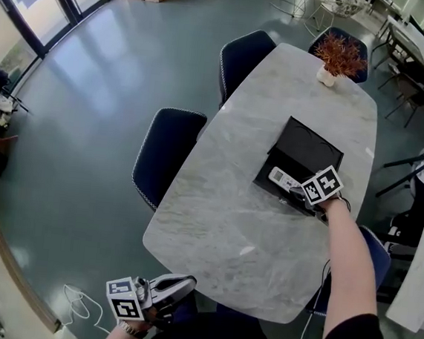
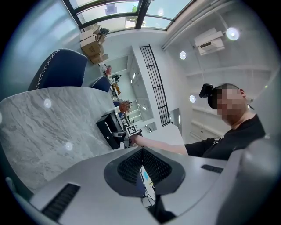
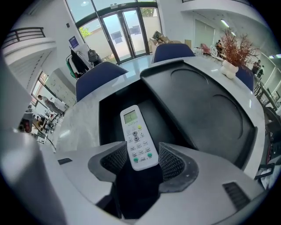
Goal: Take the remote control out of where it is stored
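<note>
A white remote control [image 1: 282, 178] lies face up in the tray of an open black box [image 1: 313, 146] on the marble table [image 1: 221, 225]. The lid leans back toward the far side. My right gripper [image 1: 297, 190] reaches into the box from the near side. In the right gripper view the remote [image 3: 137, 138] has its near end between the open jaws of that gripper [image 3: 143, 159], and the pads stand just beside its edges. My left gripper [image 1: 184, 283] hangs below the table's near edge, shut on nothing, its pads [image 2: 131, 163] meeting.
A small potted plant [image 1: 340, 58] stands at the table's far end. Dark blue chairs [image 1: 167, 153] [image 1: 245, 56] line the left side. Another chair [image 1: 373, 259] sits at the right behind my arm. More tables and chairs fill the far right.
</note>
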The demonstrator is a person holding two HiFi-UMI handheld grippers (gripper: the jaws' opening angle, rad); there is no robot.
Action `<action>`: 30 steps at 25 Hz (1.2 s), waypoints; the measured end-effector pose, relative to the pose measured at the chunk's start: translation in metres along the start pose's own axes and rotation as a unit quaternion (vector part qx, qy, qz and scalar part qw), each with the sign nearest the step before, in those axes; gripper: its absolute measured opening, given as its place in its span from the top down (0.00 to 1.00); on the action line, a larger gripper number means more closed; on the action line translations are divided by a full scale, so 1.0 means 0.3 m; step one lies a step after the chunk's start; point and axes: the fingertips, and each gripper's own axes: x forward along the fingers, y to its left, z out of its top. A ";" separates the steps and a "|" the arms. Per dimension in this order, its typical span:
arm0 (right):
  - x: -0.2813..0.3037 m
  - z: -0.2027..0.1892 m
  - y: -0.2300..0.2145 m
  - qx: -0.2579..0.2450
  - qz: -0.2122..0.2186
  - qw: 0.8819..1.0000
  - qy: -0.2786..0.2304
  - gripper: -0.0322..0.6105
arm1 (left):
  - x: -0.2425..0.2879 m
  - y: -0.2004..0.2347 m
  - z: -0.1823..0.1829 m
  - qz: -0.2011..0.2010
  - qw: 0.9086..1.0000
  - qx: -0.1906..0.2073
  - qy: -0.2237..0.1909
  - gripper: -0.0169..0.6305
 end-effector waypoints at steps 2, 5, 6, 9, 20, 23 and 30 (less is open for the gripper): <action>0.010 0.003 -0.005 0.003 -0.001 1.000 -0.002 0.63 | 0.008 0.001 -0.006 0.001 1.000 -0.001 0.001 0.96; 0.024 0.016 0.001 -0.006 0.001 1.000 0.006 0.63 | 0.020 0.007 -0.008 0.003 1.000 -0.003 0.002 0.96; 0.031 0.019 0.004 -0.006 0.005 1.000 0.010 0.63 | 0.024 0.009 -0.009 0.003 1.000 -0.003 0.003 0.96; 0.052 0.014 0.020 0.001 0.018 1.000 0.020 0.63 | 0.033 0.013 -0.017 0.005 1.000 -0.008 0.005 0.96; 0.082 0.005 0.055 -0.075 0.009 0.995 0.062 0.63 | 0.030 0.027 -0.026 0.011 1.000 -0.015 0.008 0.96; 0.095 0.004 0.058 -0.146 -0.031 0.984 0.099 0.65 | 0.029 0.036 -0.024 0.011 1.000 -0.017 0.010 0.96; 0.096 0.005 0.063 -0.169 -0.051 0.978 0.114 0.69 | 0.026 0.034 -0.018 0.011 1.000 -0.018 0.008 0.96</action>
